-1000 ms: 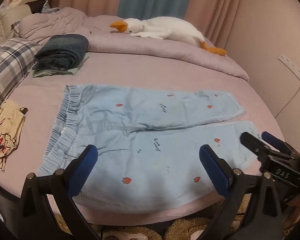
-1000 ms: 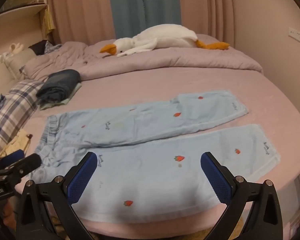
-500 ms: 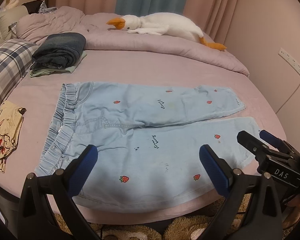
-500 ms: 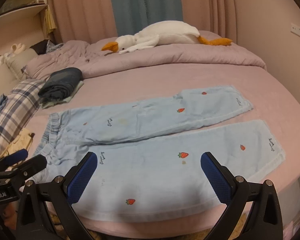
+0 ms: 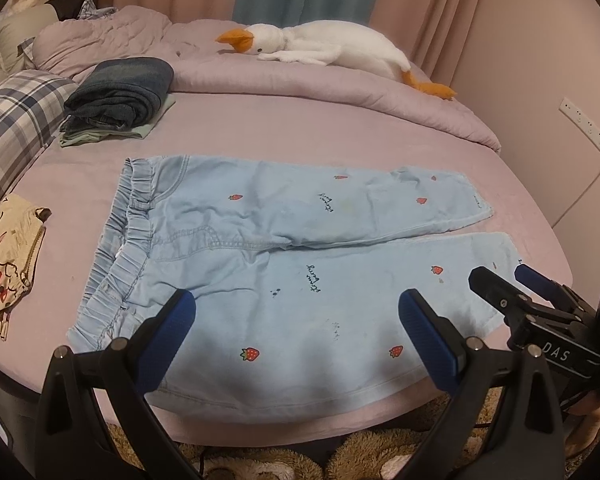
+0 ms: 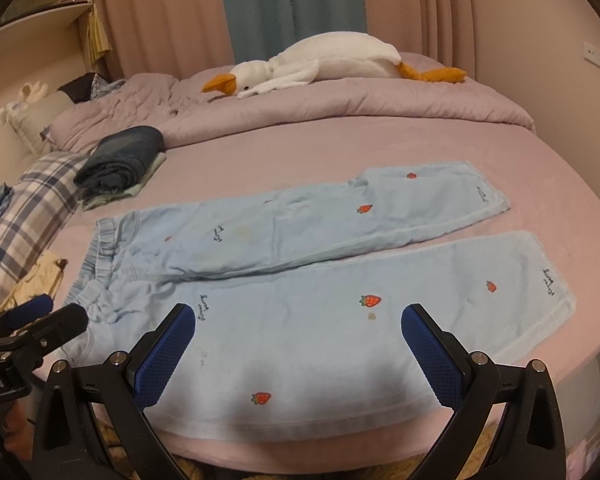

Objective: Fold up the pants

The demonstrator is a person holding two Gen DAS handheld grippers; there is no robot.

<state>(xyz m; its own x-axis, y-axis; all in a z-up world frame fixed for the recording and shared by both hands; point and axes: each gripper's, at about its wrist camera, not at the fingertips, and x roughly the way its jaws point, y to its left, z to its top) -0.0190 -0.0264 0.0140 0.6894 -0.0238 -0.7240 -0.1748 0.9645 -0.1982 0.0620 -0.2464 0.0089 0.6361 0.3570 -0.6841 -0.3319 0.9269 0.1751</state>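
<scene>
Light blue pants (image 5: 284, 264) (image 6: 320, 280) with strawberry prints lie flat on the pink bed, waistband to the left, both legs stretched to the right. My left gripper (image 5: 296, 336) hovers open over the near leg by the front edge, nothing between its blue pads. My right gripper (image 6: 298, 340) is also open above the near leg, further right. In the left wrist view the right gripper (image 5: 516, 284) shows at the right edge over the near leg's hem. In the right wrist view the left gripper (image 6: 40, 316) appears at the left by the waistband.
A folded dark jeans stack (image 5: 120, 96) sits at the back left. Beside it is a plaid pillow (image 5: 8, 136). A cream printed garment (image 5: 4, 256) lies at the left edge. A white goose plush (image 5: 328, 46) rests on the rolled quilt behind. A brown rug (image 5: 260, 460) lies below the bed.
Both cameras have risen and tilted slightly, so the pants sit lower and farther in view. Both grippers stay open and the pants have not moved.
</scene>
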